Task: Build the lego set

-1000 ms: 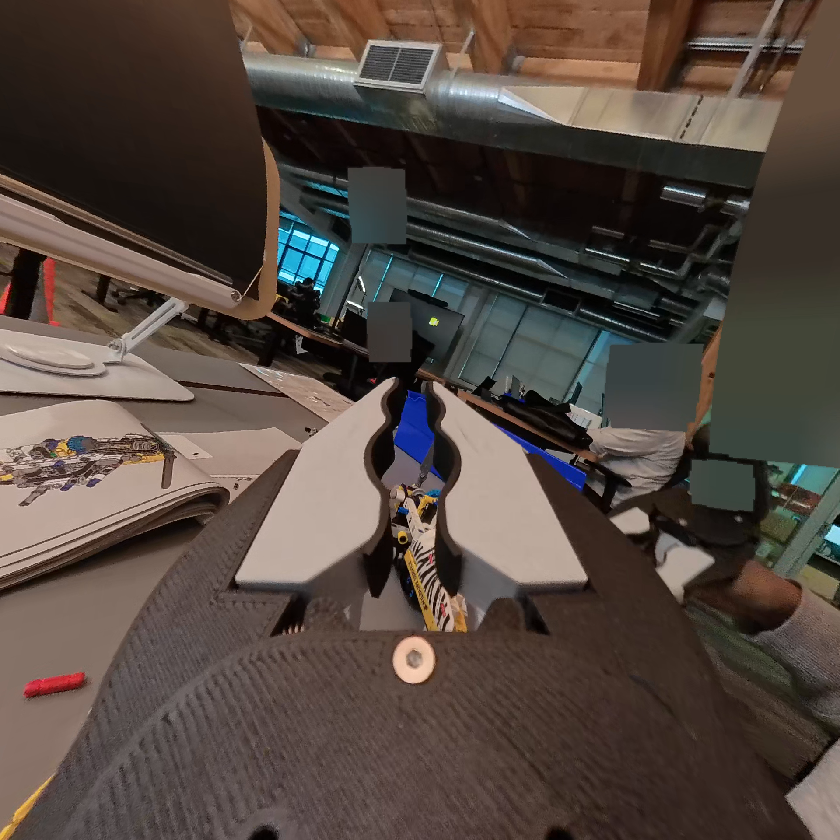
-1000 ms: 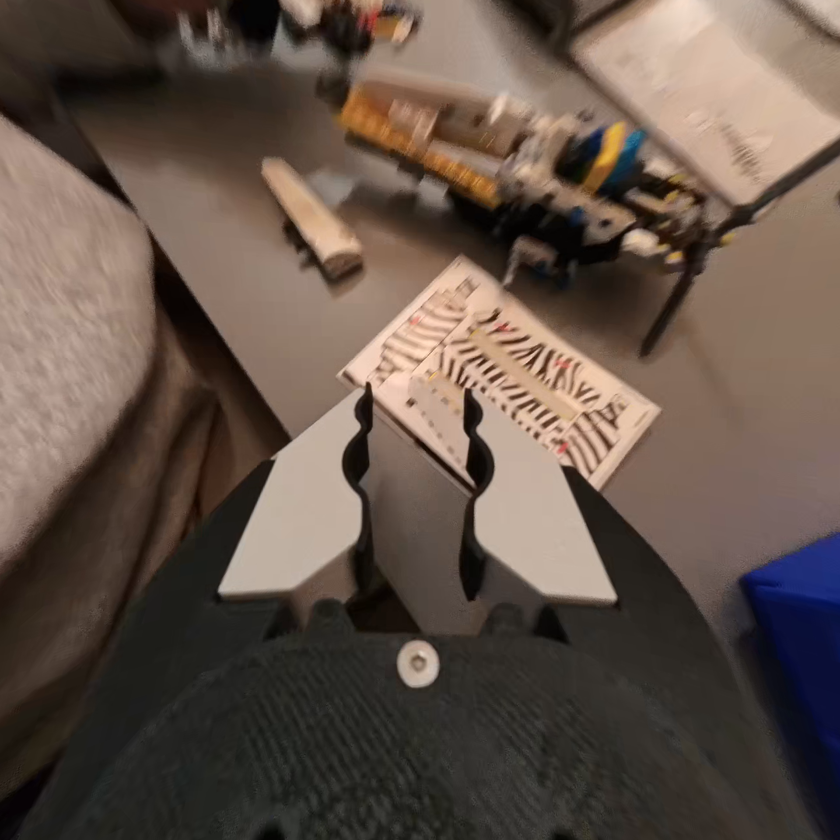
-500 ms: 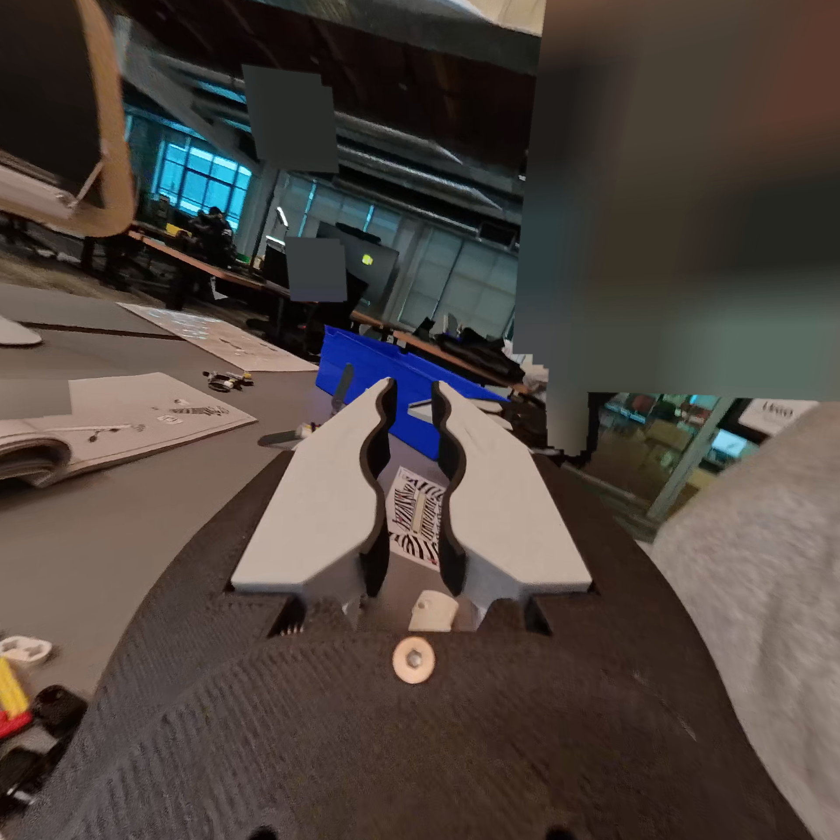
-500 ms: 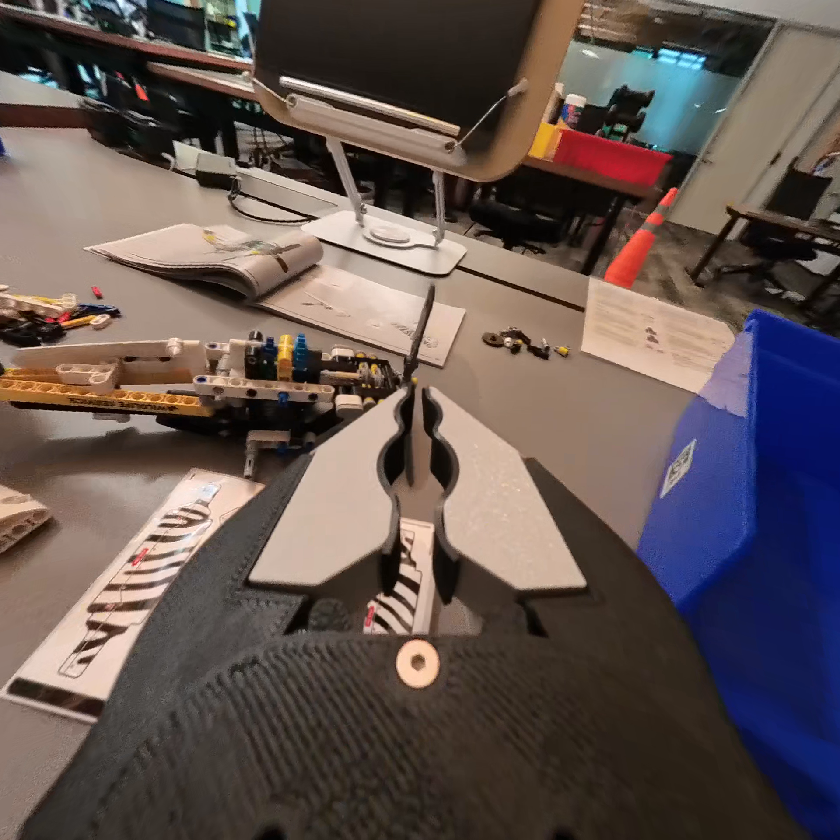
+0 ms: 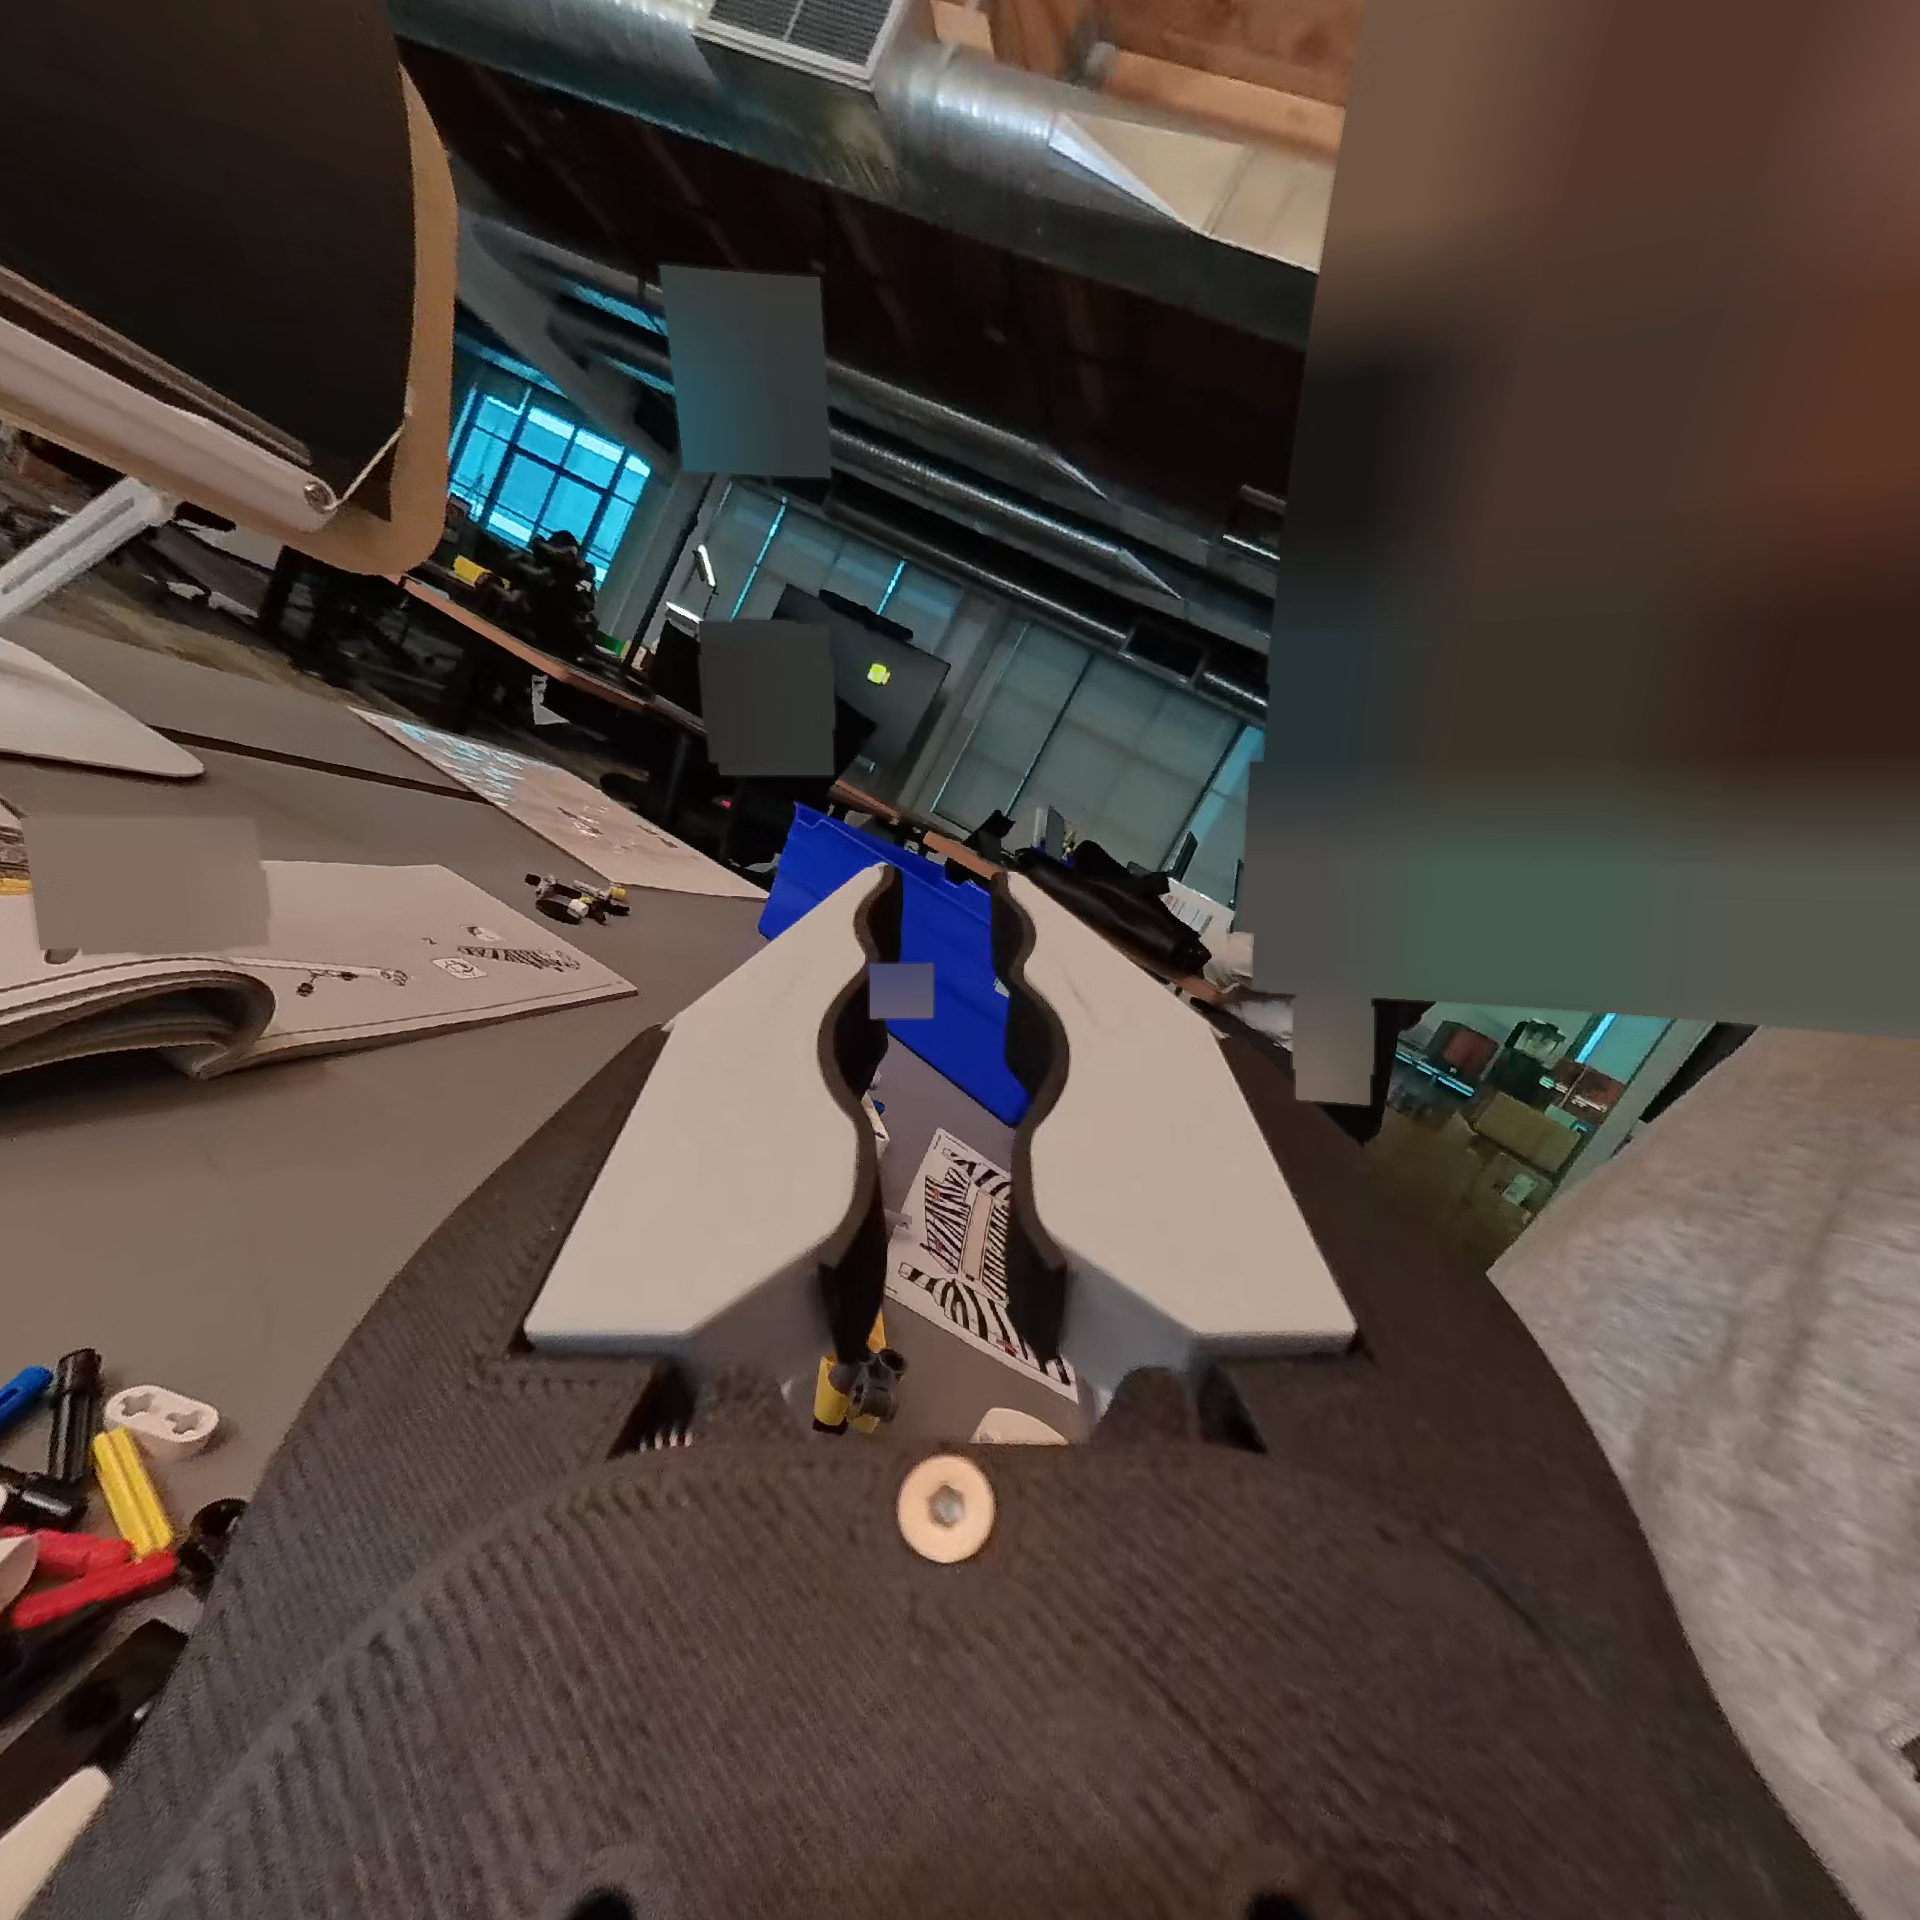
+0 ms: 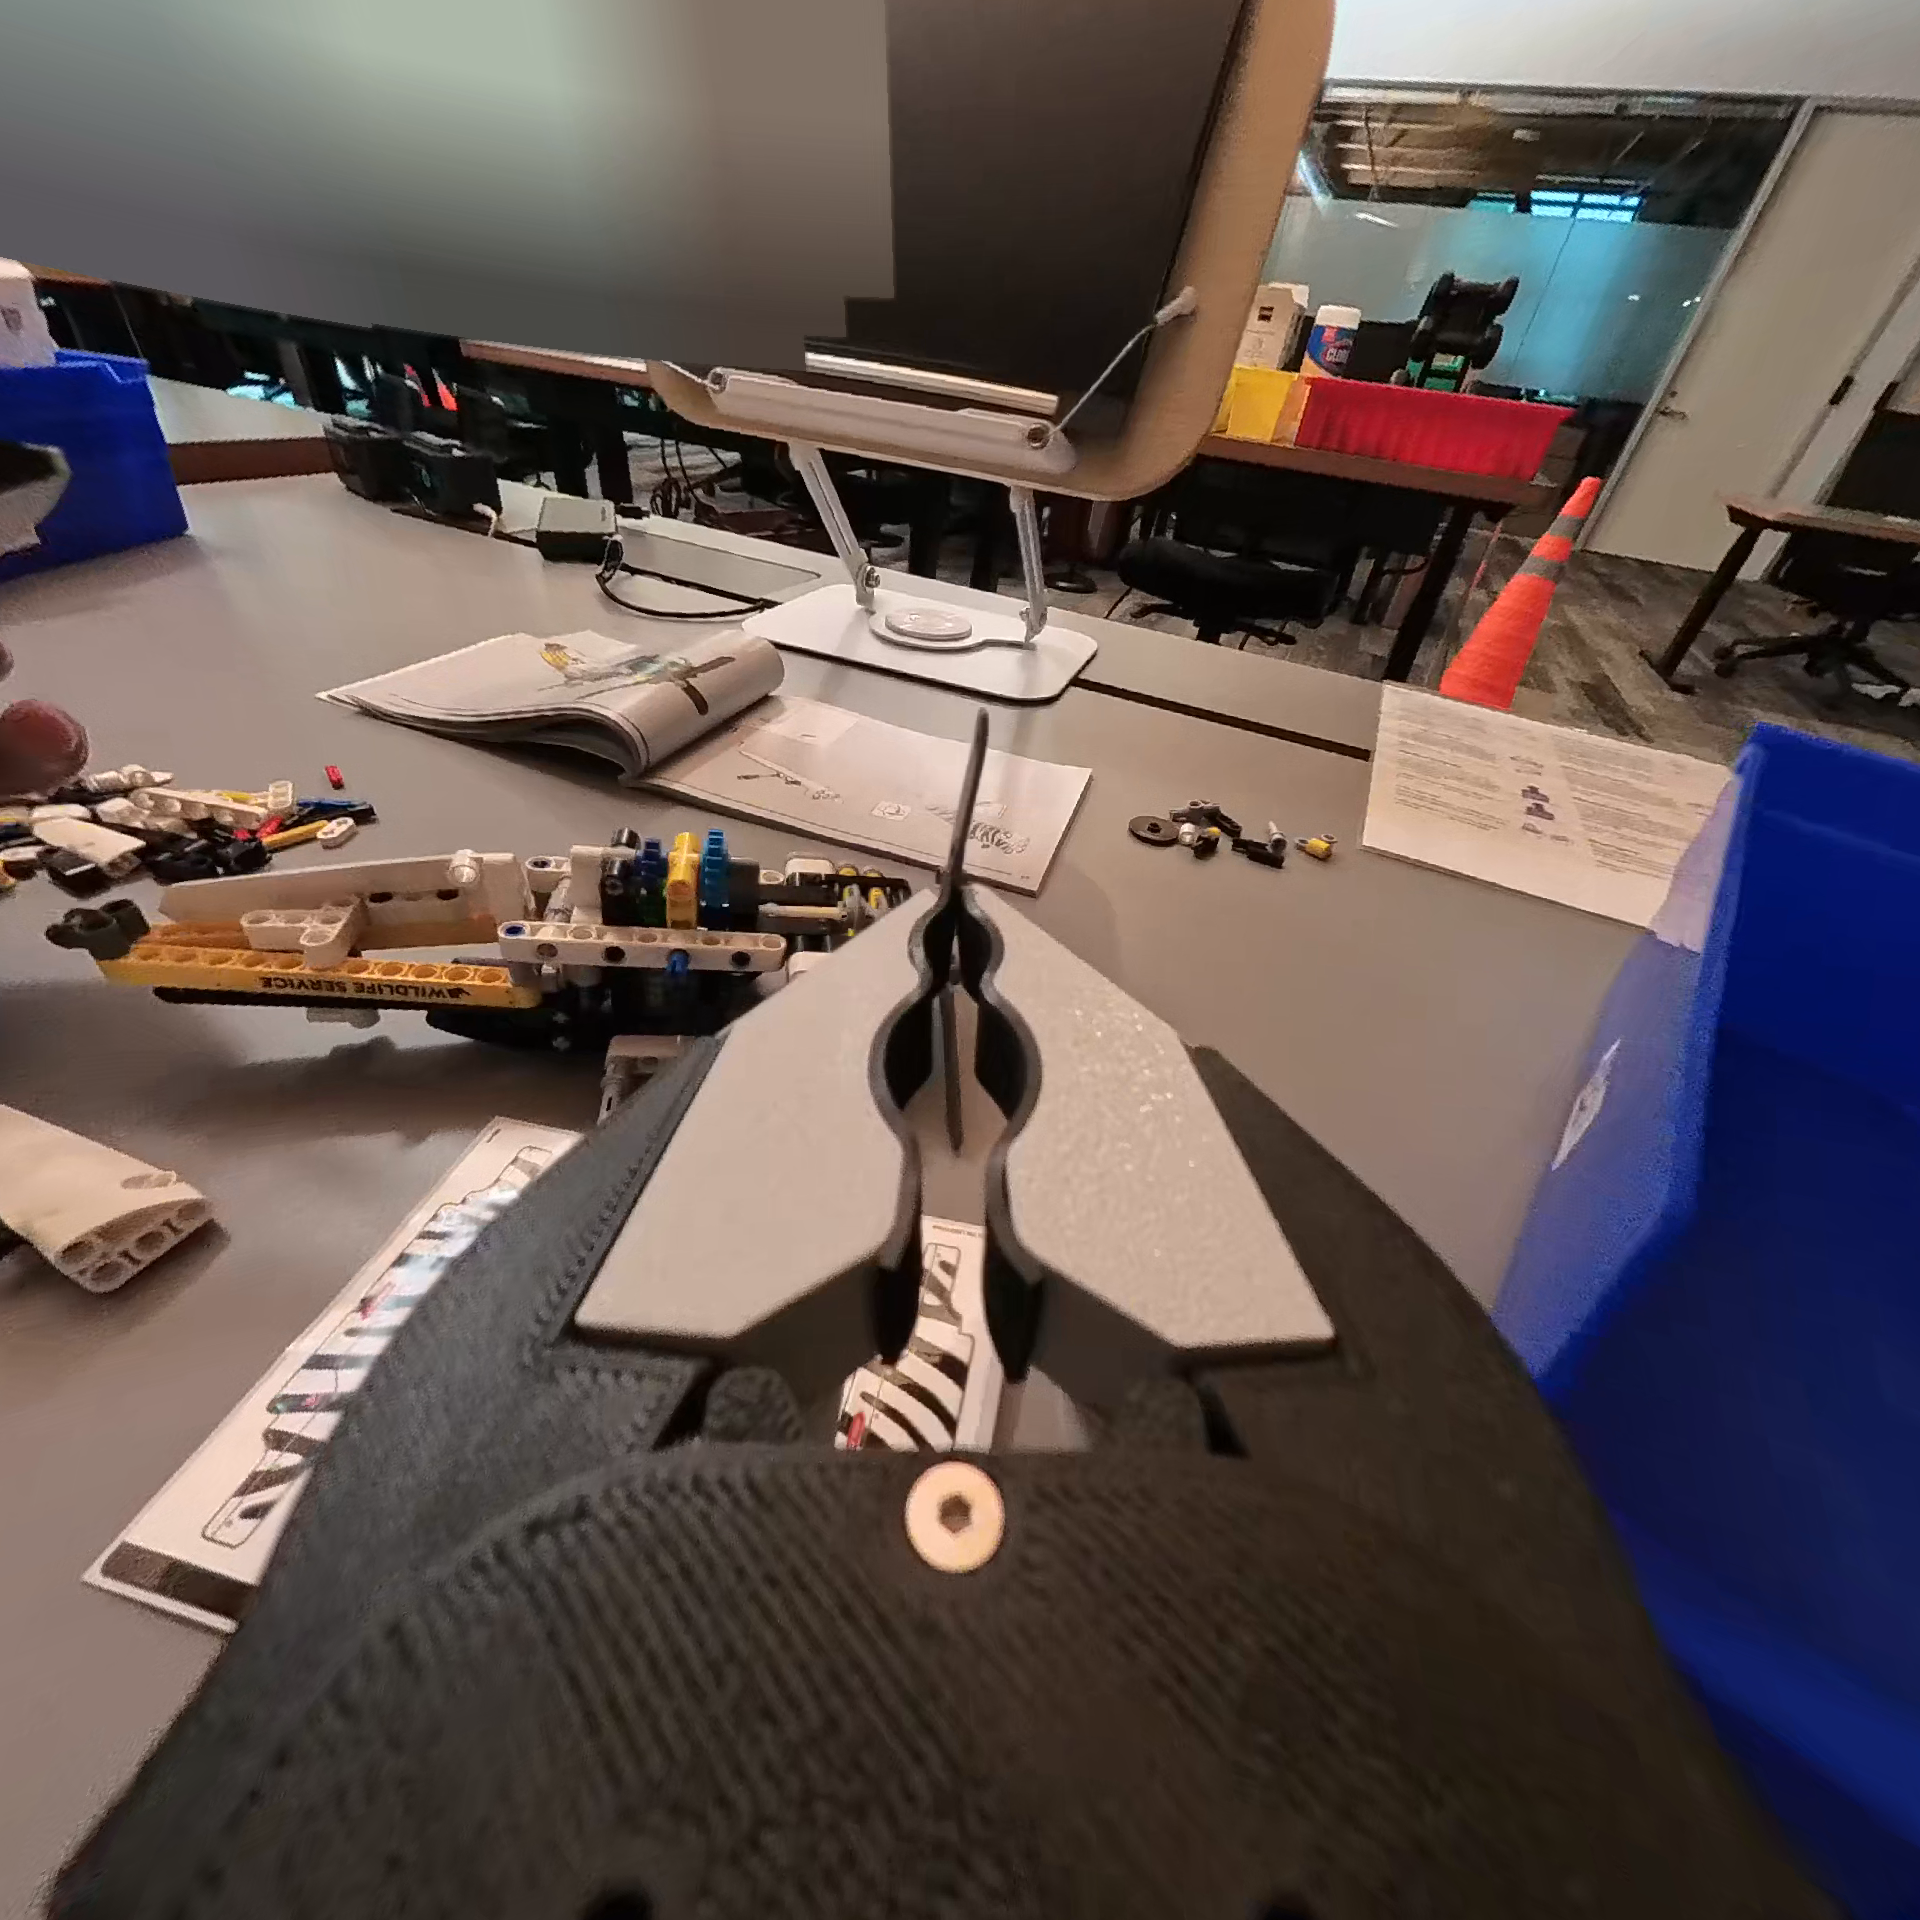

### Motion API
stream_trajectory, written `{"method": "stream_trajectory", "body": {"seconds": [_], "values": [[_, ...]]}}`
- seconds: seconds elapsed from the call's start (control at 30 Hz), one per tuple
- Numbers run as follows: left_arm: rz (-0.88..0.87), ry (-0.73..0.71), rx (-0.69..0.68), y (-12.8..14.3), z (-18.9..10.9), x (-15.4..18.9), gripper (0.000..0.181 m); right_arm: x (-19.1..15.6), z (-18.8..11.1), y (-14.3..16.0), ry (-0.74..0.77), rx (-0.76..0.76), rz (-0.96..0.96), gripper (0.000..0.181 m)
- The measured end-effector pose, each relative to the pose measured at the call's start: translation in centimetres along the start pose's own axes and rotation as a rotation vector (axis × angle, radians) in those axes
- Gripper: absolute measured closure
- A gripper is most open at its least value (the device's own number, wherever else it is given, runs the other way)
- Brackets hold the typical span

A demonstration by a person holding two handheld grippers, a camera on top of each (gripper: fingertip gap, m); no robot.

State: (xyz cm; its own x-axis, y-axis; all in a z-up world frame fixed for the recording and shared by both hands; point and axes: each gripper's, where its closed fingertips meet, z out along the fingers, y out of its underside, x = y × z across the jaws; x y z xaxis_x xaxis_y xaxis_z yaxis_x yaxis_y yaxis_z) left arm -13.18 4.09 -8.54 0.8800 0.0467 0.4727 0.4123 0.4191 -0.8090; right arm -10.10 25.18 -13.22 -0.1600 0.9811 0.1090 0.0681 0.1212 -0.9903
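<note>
While my right claw (image 6: 951, 935) pinches a thin black blade-like piece (image 6: 971, 800) that sticks up past the fingertips, my left claw (image 5: 940, 914) sits with a gap between its fingers, nothing held. Half-built lego model (image 6: 499, 935), yellow beam plus white and black parts, lies on the grey counter (image 6: 1299, 987) just left of the right claw. Zebra-striped sticker sheet (image 6: 343, 1382) lies flat on the counter, partly under the right claw; also seen between the left claw's fingers (image 5: 961, 1236). Loose lego pieces (image 6: 135, 816) piled far left, more at the left view's lower left (image 5: 94, 1475). Open instruction booklet (image 6: 623, 696) behind the model, near a monitor stand (image 6: 925, 629). Small parts cluster (image 6: 1226, 826) beside a printed sheet (image 6: 1538, 790). Blue bin (image 6: 1766, 1195) at right, touching nothing I hold.
</note>
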Motion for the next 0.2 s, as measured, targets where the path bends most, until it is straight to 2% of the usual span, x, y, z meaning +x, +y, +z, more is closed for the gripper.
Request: {"method": "stream_trajectory", "body": {"seconds": [0.2], "values": [[-0.018,0.009,-0.012,0.3,0.39,0.03,0.166,-0.29,0.03,0.14,-0.005,-0.007,-0.036,0.181]]}}
